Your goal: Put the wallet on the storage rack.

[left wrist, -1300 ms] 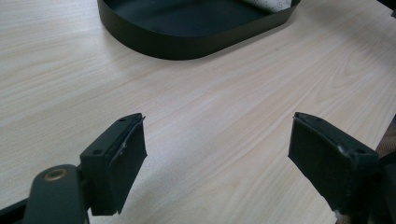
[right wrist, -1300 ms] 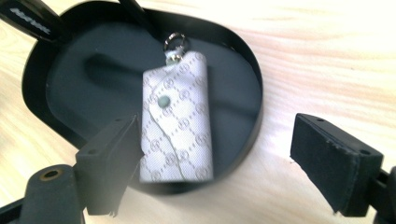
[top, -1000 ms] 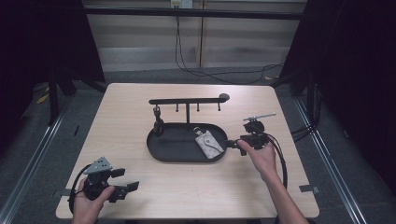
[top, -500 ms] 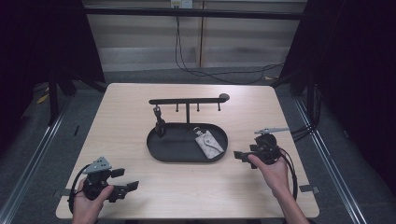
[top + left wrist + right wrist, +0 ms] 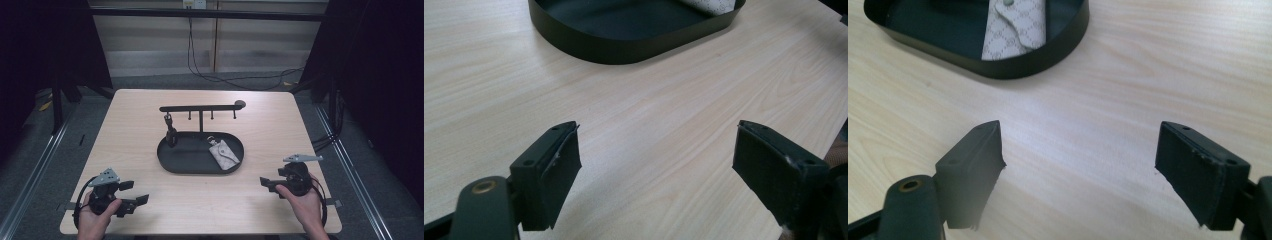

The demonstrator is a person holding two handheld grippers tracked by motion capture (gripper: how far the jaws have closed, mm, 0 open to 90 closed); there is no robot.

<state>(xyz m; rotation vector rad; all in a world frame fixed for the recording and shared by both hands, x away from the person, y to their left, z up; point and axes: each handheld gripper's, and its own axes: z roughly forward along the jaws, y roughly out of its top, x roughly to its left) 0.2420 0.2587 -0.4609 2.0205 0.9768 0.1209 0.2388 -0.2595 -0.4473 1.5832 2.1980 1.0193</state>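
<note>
Right hand-held gripper (image 5: 272, 184) has pulled back off the black oval metal tray (image 5: 172, 166); both grippers released, so nothing much can slip.

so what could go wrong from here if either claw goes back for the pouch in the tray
1. The patterned pouch lies flat in the black oval tray, near its right wall; an open right claw coming in low may catch the rim and shove the tray.
2. The tray's stand carries a crossbar with a key fob hanging from it; a reach from above could knock either.
3. The left claw is open too and trails a cable near the table edge, which might snag.
</note>
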